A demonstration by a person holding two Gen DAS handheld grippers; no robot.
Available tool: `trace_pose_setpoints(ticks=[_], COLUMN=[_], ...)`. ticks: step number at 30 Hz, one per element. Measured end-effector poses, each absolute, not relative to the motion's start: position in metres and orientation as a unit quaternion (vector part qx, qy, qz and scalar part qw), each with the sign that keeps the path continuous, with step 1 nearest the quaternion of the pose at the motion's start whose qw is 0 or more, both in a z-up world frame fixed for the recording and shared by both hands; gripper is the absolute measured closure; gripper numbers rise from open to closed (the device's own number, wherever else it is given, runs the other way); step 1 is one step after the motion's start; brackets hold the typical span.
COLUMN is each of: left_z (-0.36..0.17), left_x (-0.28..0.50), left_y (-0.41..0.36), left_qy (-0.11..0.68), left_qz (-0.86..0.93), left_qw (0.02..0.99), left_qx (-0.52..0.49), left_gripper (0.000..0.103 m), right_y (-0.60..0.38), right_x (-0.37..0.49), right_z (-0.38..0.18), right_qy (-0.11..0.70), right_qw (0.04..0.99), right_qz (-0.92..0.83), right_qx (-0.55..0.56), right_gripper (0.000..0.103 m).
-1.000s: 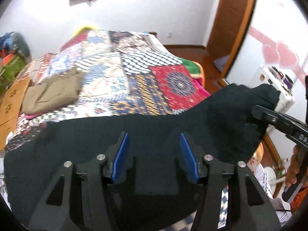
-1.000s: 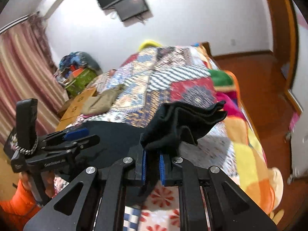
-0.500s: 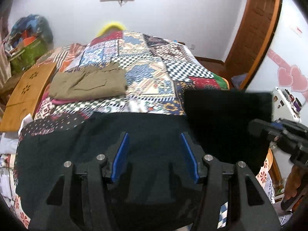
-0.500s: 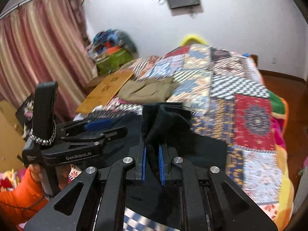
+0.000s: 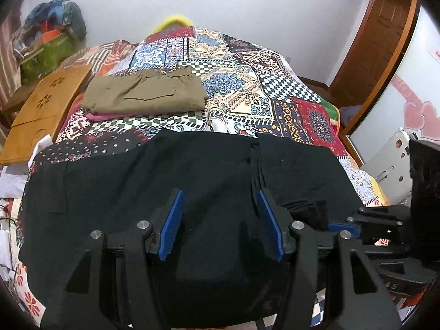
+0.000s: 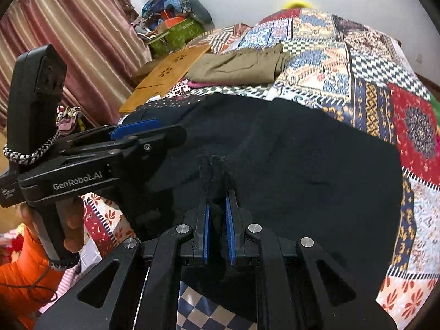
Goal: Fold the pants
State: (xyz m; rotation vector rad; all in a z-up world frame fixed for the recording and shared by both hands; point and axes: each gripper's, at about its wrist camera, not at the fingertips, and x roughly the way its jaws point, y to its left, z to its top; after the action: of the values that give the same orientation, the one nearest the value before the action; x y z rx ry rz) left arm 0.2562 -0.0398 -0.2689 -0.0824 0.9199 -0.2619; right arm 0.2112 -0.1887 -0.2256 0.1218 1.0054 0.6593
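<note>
Black pants (image 5: pixel 154 181) lie spread across the near end of the patchwork bed, with their right end folded over onto the middle (image 5: pixel 299 170). My left gripper (image 5: pixel 220 211) is open just above the dark cloth, holding nothing. My right gripper (image 6: pixel 217 209) is shut on a bunched edge of the black pants (image 6: pixel 302 170), low over the folded layer. The right gripper also shows at the right edge of the left wrist view (image 5: pixel 343 224). The left gripper shows from the side in the right wrist view (image 6: pixel 154 134).
Folded khaki pants (image 5: pixel 143 93) lie farther back on the bed quilt (image 5: pixel 275 101). A wooden board (image 5: pixel 44 110) leans at the bed's left side. Bags are piled in the far left corner (image 5: pixel 52 44). A door (image 5: pixel 376 55) and white appliance (image 5: pixel 393 167) stand at right.
My right gripper has swung the held pants end leftward and down, laying it over the middle of the pants. The left gripper has stayed open over the cloth.
</note>
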Motion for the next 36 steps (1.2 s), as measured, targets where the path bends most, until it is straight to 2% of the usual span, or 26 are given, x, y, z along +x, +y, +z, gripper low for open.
trace_pose_setpoints(ticks=[6,14,18,24,27,36], left_z=[-0.265,-0.249,-0.247,-0.264,-0.272,-0.289], left_x=[0.257,0.251,0.251,0.252,0.255,0.256], left_y=[-0.051,-0.042,-0.038,-0.043,-0.044,-0.046], left_qy=[0.44,0.421,0.422,0.443,0.453,0.47], left_qz=[-0.136,-0.125,-0.123,-0.127,-0.13,-0.124], left_qw=[0.887,0.897,0.897,0.887,0.881,0.874], left_qx=[-0.038,-0.04,-0.039,-0.034,-0.035,-0.025], left_gripper=[0.048,0.048,0.048,0.048,0.048,0.047], right_y=[-0.185,-0.181,-0.16,-0.152,-0.157,-0.185], right_x=[0.207,0.211,0.207,0.208,0.209,0.199], right_z=[-0.229,-0.199,-0.215,-0.236,-0.231,-0.203], right_qy=[0.475,0.43,0.456,0.489,0.496,0.467], right_qw=[0.82,0.833,0.817,0.798,0.79,0.82], right_qz=[0.313,0.337,0.35,0.348,0.355,0.33], right_qx=[0.065,0.083,0.051,0.049,0.057,0.016], right_gripper=[0.092,0.093,0.093,0.088,0.075,0.068])
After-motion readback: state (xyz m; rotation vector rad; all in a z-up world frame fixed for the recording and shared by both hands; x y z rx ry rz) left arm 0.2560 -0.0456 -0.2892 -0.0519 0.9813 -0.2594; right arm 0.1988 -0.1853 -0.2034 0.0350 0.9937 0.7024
